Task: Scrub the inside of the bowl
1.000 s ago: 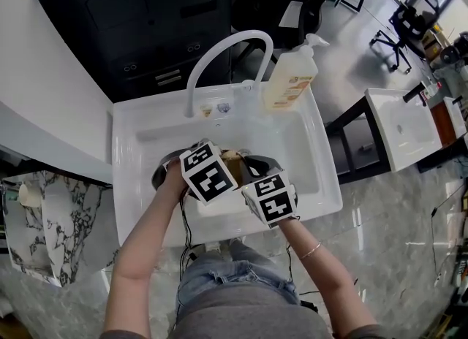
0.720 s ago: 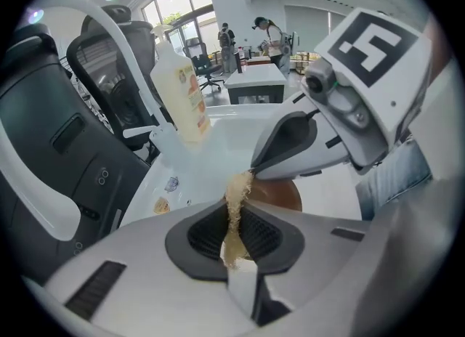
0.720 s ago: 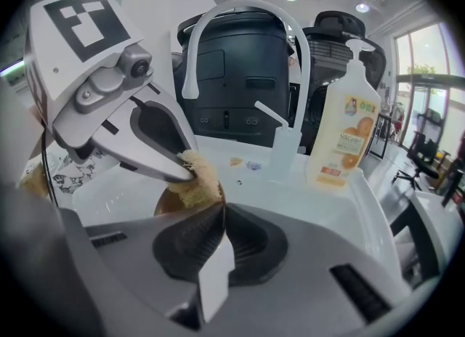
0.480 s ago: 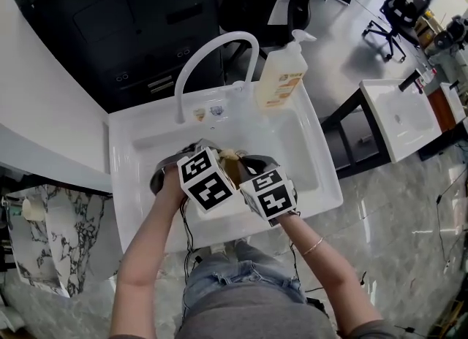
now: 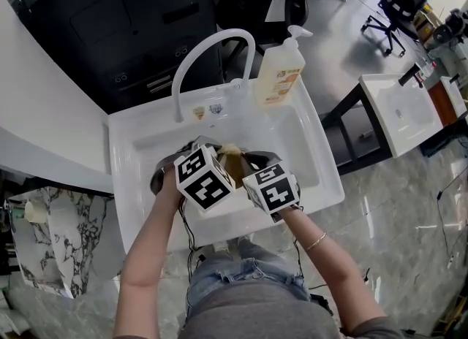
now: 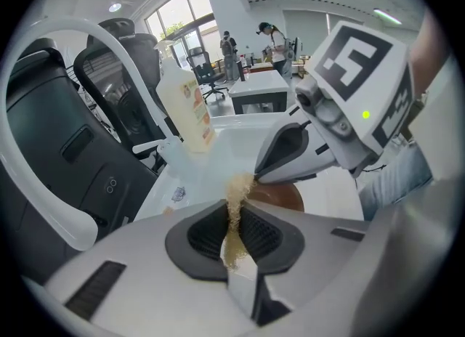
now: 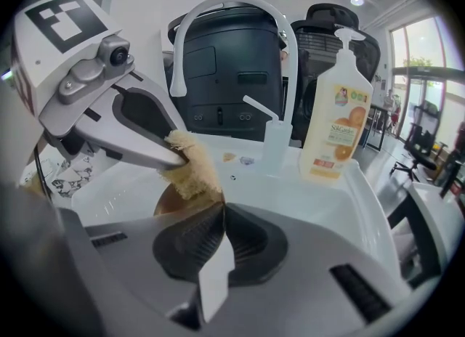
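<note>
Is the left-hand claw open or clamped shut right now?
Clamped shut. The left gripper pinches a tan scrubbing sponge between its dark pads, its tip poking out toward the brown bowl.

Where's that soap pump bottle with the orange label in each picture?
Head view: the clear pump bottle of yellowish soap stands top centre, on the back rim of the white sink.
Left gripper view: upper left of centre.
Right gripper view: right of centre.
Shared landmark: the white curved faucet beside it.
</note>
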`<state>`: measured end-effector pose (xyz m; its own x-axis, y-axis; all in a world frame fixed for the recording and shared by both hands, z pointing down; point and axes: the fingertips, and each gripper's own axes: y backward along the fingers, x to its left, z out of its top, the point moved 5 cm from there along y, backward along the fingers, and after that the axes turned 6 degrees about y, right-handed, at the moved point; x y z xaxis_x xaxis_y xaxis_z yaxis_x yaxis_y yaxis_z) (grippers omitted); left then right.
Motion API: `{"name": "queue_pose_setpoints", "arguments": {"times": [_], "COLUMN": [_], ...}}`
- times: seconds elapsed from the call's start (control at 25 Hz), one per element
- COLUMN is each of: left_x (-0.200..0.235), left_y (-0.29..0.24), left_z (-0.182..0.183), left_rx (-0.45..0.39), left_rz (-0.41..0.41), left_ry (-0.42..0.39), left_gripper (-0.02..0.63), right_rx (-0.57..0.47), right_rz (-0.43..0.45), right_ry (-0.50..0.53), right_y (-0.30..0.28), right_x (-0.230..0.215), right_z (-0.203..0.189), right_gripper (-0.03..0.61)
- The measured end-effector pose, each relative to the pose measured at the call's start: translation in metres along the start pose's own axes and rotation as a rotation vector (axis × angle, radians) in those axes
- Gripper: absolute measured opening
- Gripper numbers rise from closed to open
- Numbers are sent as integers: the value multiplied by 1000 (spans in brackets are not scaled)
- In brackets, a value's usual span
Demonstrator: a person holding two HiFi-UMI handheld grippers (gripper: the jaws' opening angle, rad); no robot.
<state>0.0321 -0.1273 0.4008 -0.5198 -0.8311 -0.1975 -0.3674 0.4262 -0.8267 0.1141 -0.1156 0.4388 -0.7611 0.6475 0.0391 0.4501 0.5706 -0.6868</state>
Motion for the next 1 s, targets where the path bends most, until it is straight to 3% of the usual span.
{"name": "queue_pose_setpoints", "arguments": {"times": [0.4, 0.6, 0.76, 1.0], "left_x": [1, 6, 0, -1], "left_y": [13, 34, 41, 37], "left_z": [3, 5, -5, -32], "left_rx": [-59, -138, -151, -219], "left_rz": [29, 134, 194, 192], "left_ry": [45, 92, 103, 288], "left_gripper": [44, 44, 44, 44], "right_rx": [22, 9, -12, -20], "right_rz": [-21, -38, -51, -48], "right_ry": [-57, -174, -226, -270], "right_y": [-2, -1, 1, 1], "right_x": [-12, -26, -34, -39], "right_z": [-13, -19, -17, -18], "right_gripper": [21, 21, 21, 21]}}
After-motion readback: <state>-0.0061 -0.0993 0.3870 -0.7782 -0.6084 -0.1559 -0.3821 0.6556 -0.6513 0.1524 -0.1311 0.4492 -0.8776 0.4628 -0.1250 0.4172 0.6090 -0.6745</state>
